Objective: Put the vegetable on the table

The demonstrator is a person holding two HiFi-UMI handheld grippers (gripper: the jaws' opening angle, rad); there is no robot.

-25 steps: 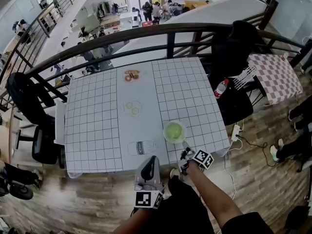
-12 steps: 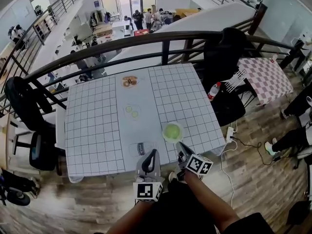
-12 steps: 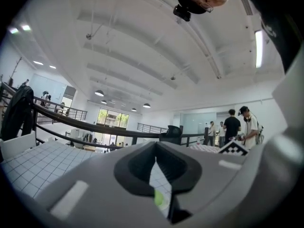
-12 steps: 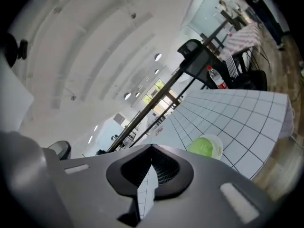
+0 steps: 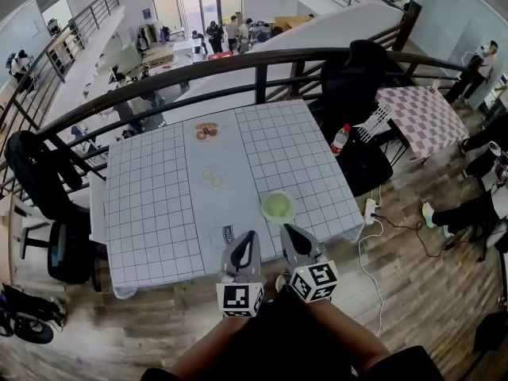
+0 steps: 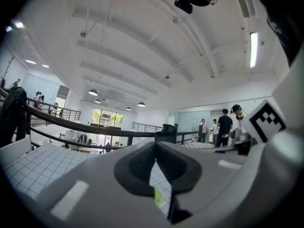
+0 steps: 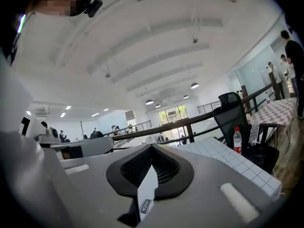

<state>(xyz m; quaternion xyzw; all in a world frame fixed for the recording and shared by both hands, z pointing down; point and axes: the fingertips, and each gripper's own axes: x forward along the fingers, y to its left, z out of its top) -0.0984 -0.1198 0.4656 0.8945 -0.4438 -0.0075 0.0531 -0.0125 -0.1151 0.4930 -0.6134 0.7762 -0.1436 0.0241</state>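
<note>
1. A black office chair (image 5: 44,173) stands off the left edge of the bench (image 5: 147,205), which is covered by a grid-patterned cloth.
2. A milk carton (image 5: 225,234) lies flat on the pale middle strip, near the front edge.
3. Farther up that strip are pale green slices (image 5: 211,177), and beyond them a plate of brown food (image 5: 208,131).
4. The left gripper (image 5: 248,236) hovers at the front edge, its tips just beside the carton's right end. Its fingers (image 6: 135,167) are clenched together with nothing between them.
5. The green vegetable (image 5: 277,206) sits in a round pale dish (image 5: 264,209) on the bench, right of the middle strip. Neither gripper touches it.
6. The right gripper (image 5: 284,230) hangs just on the near side of the dish, apart from it. Its fingers (image 7: 128,172) are also clenched and empty.
7. A red-capped bottle (image 5: 340,140) stands off the bench's right edge, with a checked table (image 5: 421,117) farther right.
</note>
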